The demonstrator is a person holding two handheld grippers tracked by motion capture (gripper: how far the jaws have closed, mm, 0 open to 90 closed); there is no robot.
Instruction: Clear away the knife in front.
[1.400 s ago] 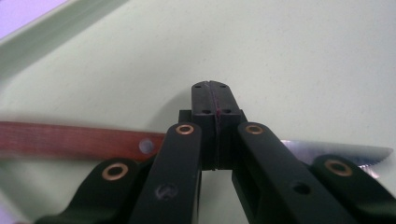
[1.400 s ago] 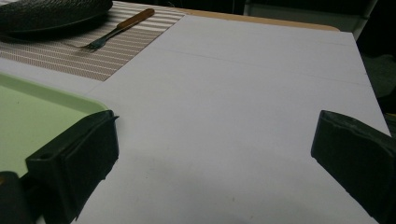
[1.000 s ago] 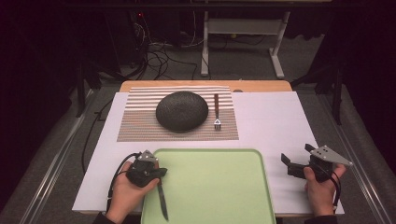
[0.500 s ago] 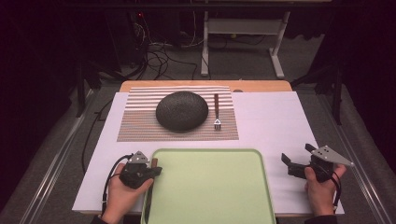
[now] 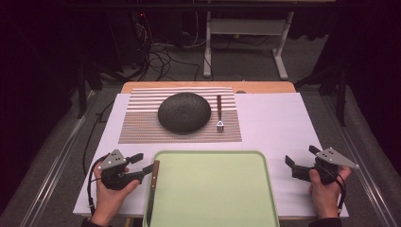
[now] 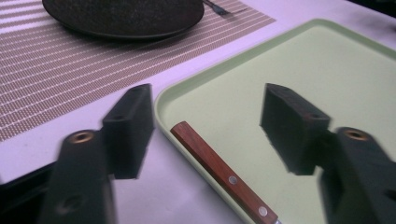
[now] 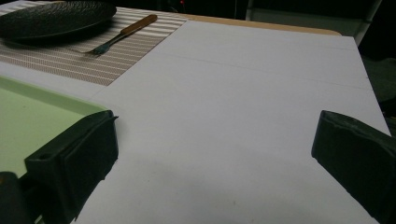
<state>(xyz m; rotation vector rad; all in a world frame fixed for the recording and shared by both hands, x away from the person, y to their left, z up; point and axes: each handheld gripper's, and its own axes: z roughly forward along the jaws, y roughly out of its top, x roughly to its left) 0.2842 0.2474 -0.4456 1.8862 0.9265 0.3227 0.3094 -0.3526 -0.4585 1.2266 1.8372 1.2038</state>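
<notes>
1. Table [image 5: 274, 123] under white paper carries everything, the largest thing before me.
2. Green tray [image 5: 213, 189] lies at six o'clock on it, between my two hands.
3. Striped placemat [image 5: 137, 127] lies at twelve o'clock from the tray, bearing a dark round plate [image 5: 184, 112], with a wooden-handled fork [image 5: 219, 113] just beside the plate at its three o'clock.
4. My left gripper [image 5: 142, 166] sits at nine o'clock of the tray; its jaws have just been opening and now stand apart, pressing on nothing.
5. My right gripper [image 5: 300, 161] rests at three o'clock of the tray, jaws spread wide over bare paper, gripping nothing.
6. Knife [image 5: 152, 187] lies along the tray's left rim, wooden handle toward twelve o'clock; in the left gripper view that handle [image 6: 219, 172] shows between my jaws without touching them.
</notes>
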